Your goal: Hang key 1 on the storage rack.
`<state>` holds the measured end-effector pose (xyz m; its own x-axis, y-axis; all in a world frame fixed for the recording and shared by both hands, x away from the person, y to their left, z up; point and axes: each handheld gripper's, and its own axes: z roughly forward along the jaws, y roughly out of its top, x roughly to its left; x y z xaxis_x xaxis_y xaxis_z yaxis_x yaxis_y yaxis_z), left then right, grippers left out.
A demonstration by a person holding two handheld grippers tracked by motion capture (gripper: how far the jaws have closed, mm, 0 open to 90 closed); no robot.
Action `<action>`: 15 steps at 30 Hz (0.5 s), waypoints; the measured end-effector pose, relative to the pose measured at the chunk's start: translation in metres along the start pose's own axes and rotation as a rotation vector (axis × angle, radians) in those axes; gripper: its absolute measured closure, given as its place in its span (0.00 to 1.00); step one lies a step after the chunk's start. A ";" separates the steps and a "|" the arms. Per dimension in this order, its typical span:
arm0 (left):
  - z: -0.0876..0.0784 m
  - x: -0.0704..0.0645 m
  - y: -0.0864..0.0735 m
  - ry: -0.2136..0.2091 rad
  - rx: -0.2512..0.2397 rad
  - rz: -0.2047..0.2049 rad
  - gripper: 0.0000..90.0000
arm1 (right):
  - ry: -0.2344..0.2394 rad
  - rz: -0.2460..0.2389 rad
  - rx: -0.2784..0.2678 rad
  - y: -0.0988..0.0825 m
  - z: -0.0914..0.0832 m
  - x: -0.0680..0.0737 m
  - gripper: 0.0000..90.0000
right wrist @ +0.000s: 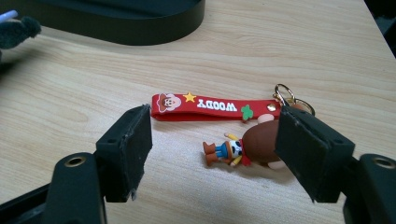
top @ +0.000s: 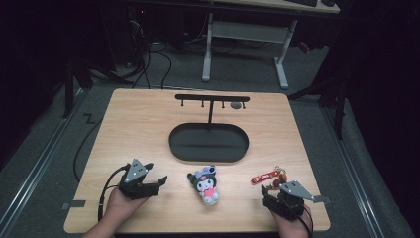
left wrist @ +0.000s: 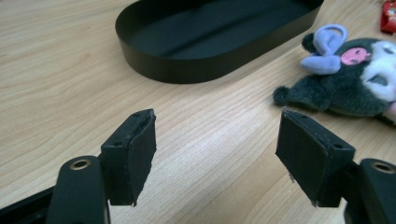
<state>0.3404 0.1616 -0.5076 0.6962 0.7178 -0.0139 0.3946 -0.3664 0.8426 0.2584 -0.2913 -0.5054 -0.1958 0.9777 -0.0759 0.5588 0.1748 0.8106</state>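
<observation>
A dark plush doll (top: 207, 184) with a purple bow and pink dress lies on the table near the front middle; the left gripper view shows the plush doll (left wrist: 348, 81) at upper right. A red Woody keychain (top: 270, 176) with a small figure (right wrist: 243, 148) and red strap (right wrist: 212, 107) lies at the front right. My left gripper (top: 161, 182) is open, left of the doll, with bare table between its pads. My right gripper (top: 269, 190) is open just in front of the keychain. A black oval tray (top: 208, 143) with a hook stand (top: 212, 99) sits mid-table.
The wooden table (top: 138, 124) has bare room at left and far right. Beyond its far edge are a white desk frame (top: 245, 44) and cables on grey floor. A small dark object (top: 236, 105) lies near the stand's right end.
</observation>
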 end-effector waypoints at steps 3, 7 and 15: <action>0.001 0.000 0.000 -0.003 -0.003 -0.001 0.35 | 0.004 0.004 -0.004 -0.001 0.001 -0.001 0.31; 0.007 -0.001 0.000 -0.010 0.011 0.008 0.36 | 0.007 -0.001 0.009 -0.003 0.005 -0.003 0.31; 0.007 -0.003 -0.001 -0.035 0.022 0.013 0.44 | 0.007 0.025 0.002 -0.004 0.001 -0.007 0.32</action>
<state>0.3421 0.1555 -0.5117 0.7217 0.6918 -0.0226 0.3982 -0.3883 0.8311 0.2588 -0.2990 -0.5086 -0.1878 0.9809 -0.0515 0.5653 0.1509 0.8109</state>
